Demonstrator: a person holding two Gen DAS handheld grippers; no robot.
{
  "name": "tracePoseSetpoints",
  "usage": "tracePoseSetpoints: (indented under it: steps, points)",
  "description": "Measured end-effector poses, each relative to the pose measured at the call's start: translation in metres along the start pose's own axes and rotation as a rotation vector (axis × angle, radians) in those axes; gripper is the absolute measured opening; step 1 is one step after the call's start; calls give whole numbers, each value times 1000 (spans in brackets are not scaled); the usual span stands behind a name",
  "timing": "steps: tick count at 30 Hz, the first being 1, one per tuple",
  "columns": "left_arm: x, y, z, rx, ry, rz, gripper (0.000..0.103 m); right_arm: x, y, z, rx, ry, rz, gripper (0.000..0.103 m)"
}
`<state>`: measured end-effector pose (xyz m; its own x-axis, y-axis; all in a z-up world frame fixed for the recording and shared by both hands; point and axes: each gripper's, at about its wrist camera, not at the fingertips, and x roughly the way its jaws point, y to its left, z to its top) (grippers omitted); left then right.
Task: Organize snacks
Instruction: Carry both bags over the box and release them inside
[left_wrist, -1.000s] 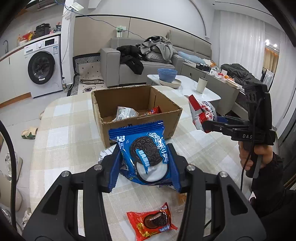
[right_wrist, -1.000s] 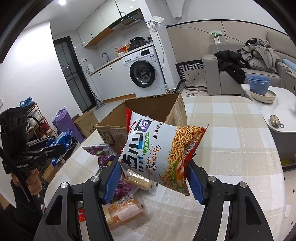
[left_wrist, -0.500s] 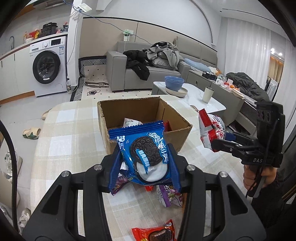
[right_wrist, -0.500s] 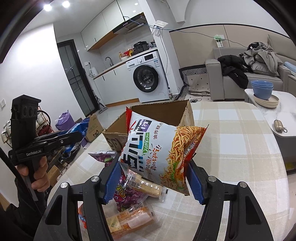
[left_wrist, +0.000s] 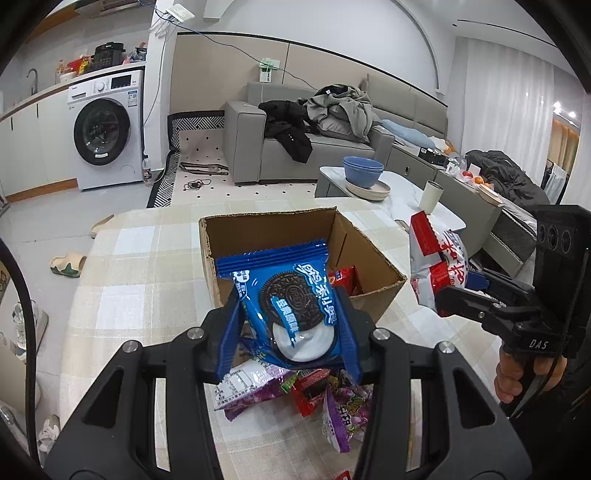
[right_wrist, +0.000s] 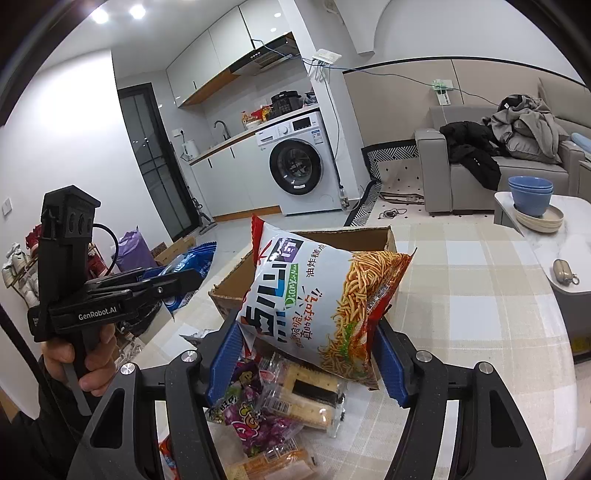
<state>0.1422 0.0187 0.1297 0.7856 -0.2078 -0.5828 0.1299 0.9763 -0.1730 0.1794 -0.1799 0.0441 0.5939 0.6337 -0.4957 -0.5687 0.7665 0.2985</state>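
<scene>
Left wrist view: the left gripper (left_wrist: 290, 325) pinches a blue cookie packet (left_wrist: 286, 306) just short of the cardboard box (left_wrist: 384, 273) mid-counter.

Right wrist view: the right gripper (right_wrist: 306, 360) clamps a noodle-snack bag (right_wrist: 321, 302) (puffy, so the fingers stand wide). Both likely need carrying over the box's rim, then releasing.

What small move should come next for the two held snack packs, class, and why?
Probably carry both packs forward over the cardboard box and release them. The left gripper clamps the blue Oreo pack, the right gripper the fried-noodle snack bag; both sit short of the open box, which already holds snacks.
</scene>
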Motion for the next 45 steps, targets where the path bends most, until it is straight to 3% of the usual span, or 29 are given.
tracePoseSetpoints:
  steps: [10, 38, 45]
  points:
    - [31, 7, 19, -12, 11, 28, 43, 20, 5, 10, -24, -2, 10, 67]
    - [122, 18, 25, -1, 57, 90, 43, 52, 5, 17, -14, 30, -23, 67]
    - [129, 18, 28, 0, 51, 93, 44, 59, 7, 20, -16, 35, -28, 68]
